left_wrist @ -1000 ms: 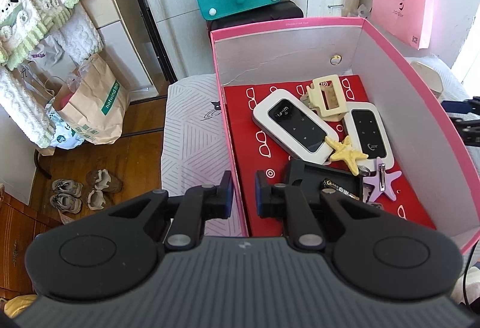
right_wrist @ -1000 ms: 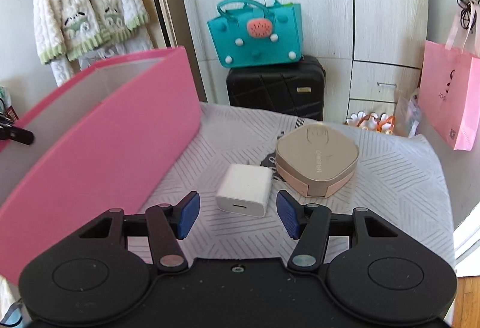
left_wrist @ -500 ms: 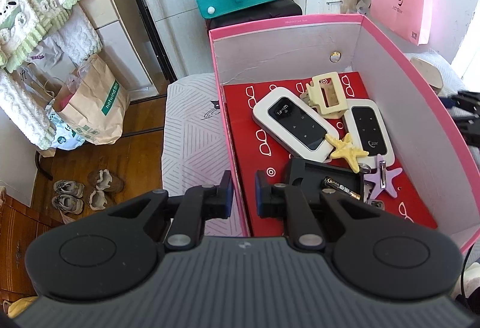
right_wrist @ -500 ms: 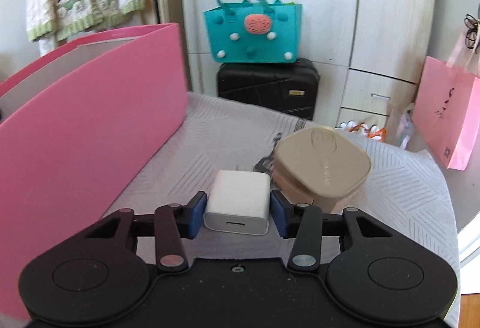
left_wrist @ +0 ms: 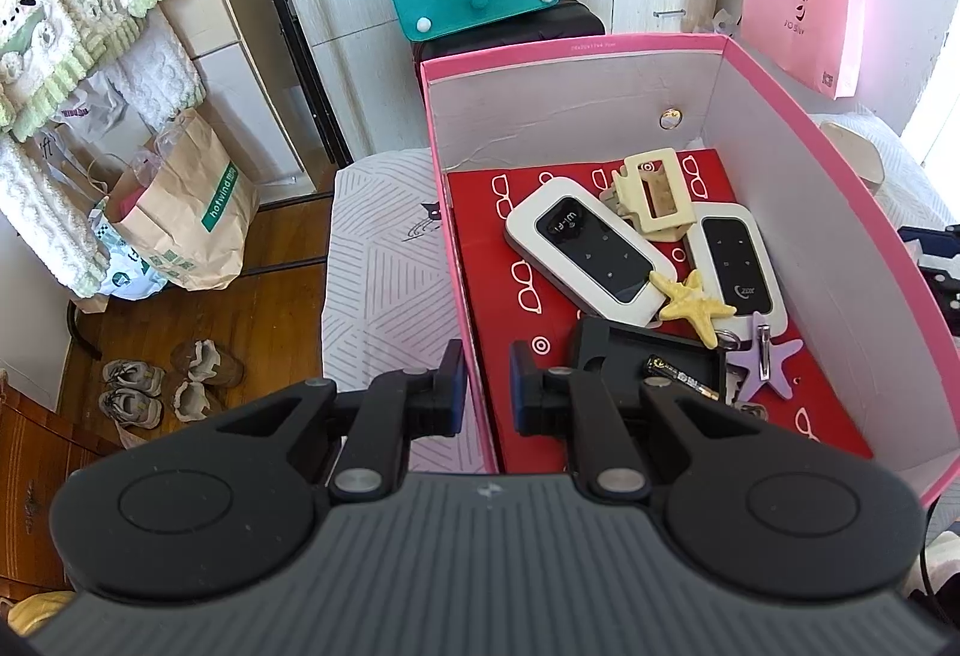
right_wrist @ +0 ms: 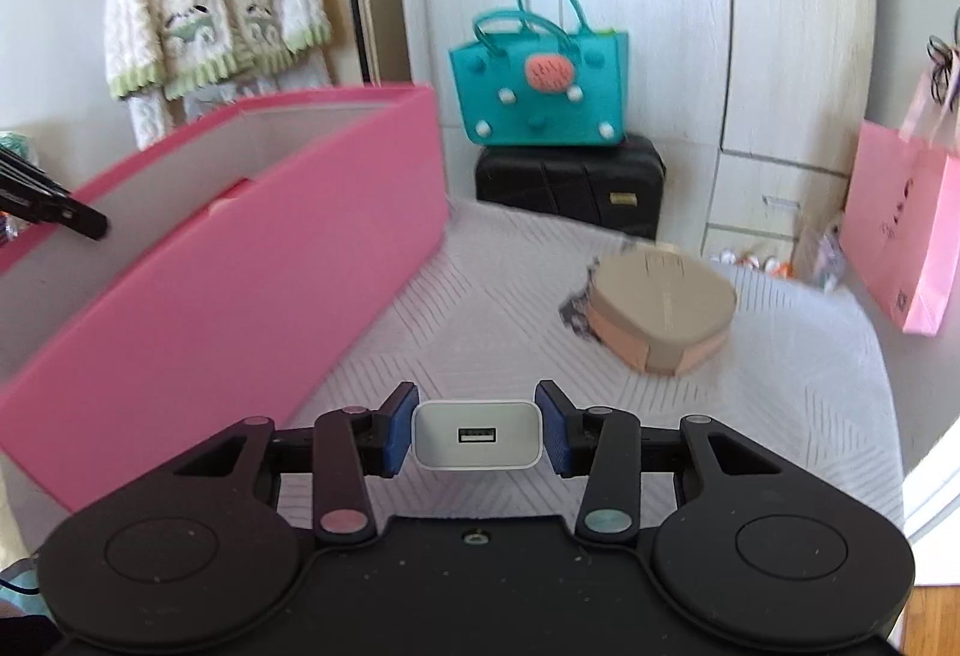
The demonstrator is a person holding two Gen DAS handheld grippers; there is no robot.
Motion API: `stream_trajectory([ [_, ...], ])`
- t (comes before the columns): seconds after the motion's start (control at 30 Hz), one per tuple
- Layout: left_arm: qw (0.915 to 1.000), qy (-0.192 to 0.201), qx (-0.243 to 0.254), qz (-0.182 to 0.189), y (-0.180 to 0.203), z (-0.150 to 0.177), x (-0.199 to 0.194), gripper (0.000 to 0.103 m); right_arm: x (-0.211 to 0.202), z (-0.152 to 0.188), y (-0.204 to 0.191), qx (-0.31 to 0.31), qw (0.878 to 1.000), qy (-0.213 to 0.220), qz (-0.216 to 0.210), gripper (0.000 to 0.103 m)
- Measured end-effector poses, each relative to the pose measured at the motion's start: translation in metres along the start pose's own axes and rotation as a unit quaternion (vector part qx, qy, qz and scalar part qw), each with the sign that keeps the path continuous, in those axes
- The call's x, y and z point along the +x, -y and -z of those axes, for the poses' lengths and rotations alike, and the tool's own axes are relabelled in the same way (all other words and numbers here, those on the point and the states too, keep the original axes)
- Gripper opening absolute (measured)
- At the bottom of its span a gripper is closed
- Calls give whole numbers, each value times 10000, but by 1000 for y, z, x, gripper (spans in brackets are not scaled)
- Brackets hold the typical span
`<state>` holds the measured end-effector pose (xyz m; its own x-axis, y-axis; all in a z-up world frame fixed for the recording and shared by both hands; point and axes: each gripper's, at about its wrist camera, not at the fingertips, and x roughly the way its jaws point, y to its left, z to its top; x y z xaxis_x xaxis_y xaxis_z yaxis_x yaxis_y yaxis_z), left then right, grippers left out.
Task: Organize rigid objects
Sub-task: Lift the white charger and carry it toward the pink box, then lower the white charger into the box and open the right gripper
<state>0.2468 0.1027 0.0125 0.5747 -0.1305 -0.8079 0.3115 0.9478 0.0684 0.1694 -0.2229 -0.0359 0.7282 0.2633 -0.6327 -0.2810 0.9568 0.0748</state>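
You've got the small white USB charger cube clamped in your right gripper, jaws just closed on it, lifted off the bedspread, while your left gripper pinches the pink cardboard box wall, probably steadying it for the drop-in.

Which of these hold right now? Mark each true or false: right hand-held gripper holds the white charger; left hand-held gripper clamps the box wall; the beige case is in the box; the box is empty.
1. The right hand-held gripper holds the charger. True.
2. The left hand-held gripper clamps the pink box wall. True.
3. The beige case is in the box. False: it lies on the bedspread outside.
4. The box is empty. False: it holds two wifi routers, a hair claw and starfish clips.
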Motion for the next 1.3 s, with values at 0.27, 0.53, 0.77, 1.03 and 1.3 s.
stream_trajectory([
  [0.27, 9998, -39, -110, 134, -5, -1, -2, 12, -24, -15, -8, 114, 9999, 66, -45, 48],
  [0.53, 9998, -95, -22, 183, -6, 0, -3, 12, -72, -60, -43, -282, 9951, 457, -834, 48],
  [0.77, 9997, -178, 83, 146, -3, -3, -2, 12, -67, -78, -82, -684, 9819, 178, -1758, 48],
  [1.03, 9998, -107, -95, 153, -5, 1, -5, 12, -30, -70, -114, -1320, 9721, -606, -1842, 48],
  [1.3, 9993, -47, -294, 225, -8, 3, -5, 12, -12, -76, -91, -603, 9683, -895, -2251, 50],
])
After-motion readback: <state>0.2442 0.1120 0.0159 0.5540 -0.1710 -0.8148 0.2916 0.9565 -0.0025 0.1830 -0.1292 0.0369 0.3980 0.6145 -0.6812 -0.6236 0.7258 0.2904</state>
